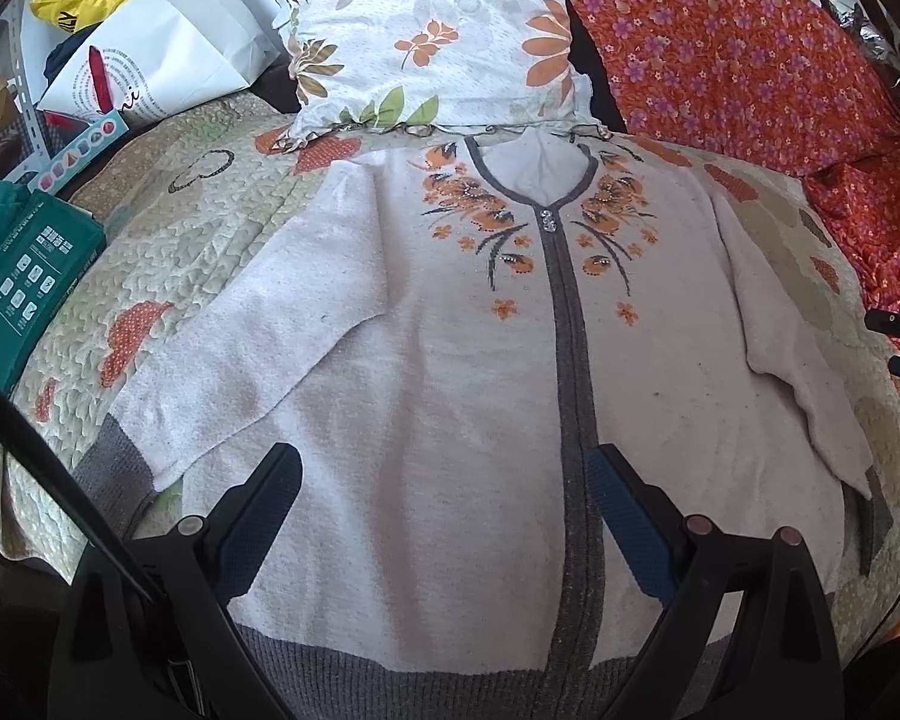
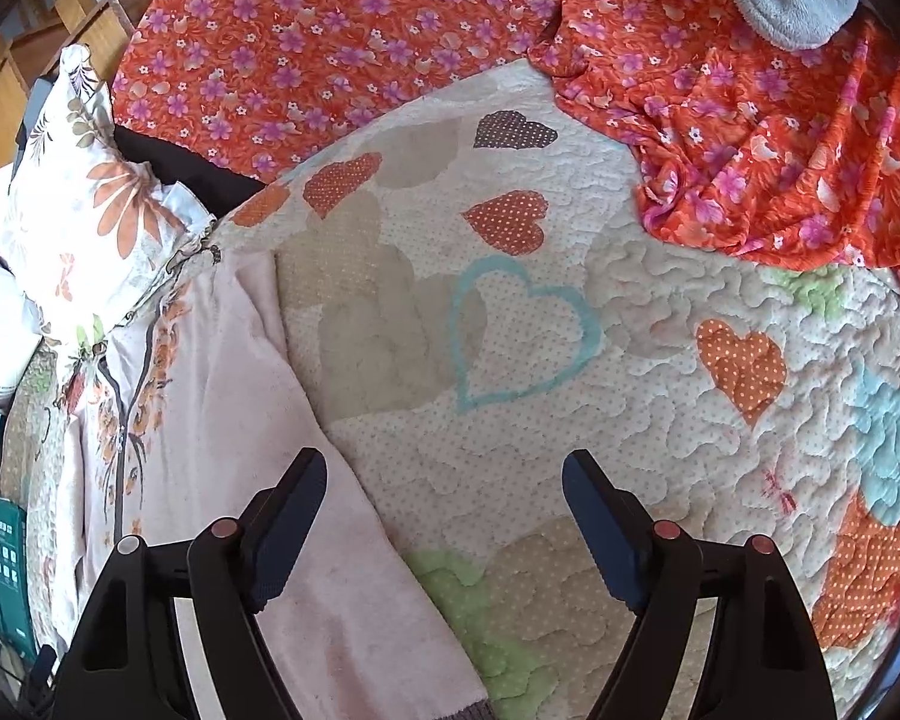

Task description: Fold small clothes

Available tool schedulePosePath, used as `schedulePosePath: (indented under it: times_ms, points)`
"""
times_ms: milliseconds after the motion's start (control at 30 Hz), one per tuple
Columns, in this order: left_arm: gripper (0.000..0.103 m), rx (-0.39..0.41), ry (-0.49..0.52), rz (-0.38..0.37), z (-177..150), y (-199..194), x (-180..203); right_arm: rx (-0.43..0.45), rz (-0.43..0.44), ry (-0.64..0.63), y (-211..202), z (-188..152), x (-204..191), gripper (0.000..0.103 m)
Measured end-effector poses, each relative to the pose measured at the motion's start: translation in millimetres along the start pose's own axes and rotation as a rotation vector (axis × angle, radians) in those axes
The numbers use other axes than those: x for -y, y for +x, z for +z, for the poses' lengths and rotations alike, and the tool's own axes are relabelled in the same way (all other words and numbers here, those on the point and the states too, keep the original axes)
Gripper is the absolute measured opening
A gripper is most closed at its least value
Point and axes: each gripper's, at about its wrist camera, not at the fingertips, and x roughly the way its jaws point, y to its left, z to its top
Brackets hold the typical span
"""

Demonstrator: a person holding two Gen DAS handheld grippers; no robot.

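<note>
With cardigan (image 1: 450, 360) spread flat face-up on quilt (image 2: 630, 330), sleeves out left and right ready for folding: left gripper (image 1: 444, 516) spread empty over near hem, right gripper (image 2: 444, 516) spread empty beside right sleeve (image 2: 330, 570).

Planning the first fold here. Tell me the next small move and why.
Probably lower the right gripper onto the sleeve beside it and close. The cardigan lies flat and unfolded on the quilt, both sleeves spread out. Both grippers are open and hold nothing, and the left gripper hovers over the body, away from any edge.
</note>
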Motion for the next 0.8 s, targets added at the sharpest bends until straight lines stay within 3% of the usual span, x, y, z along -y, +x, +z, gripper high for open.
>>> schedulePosePath:
  times_ms: [800]
  points:
    - [0.096,-0.067,-0.036,-0.032,-13,12,4,-0.020,-0.016,-0.045,5,-4,-6,0.085]
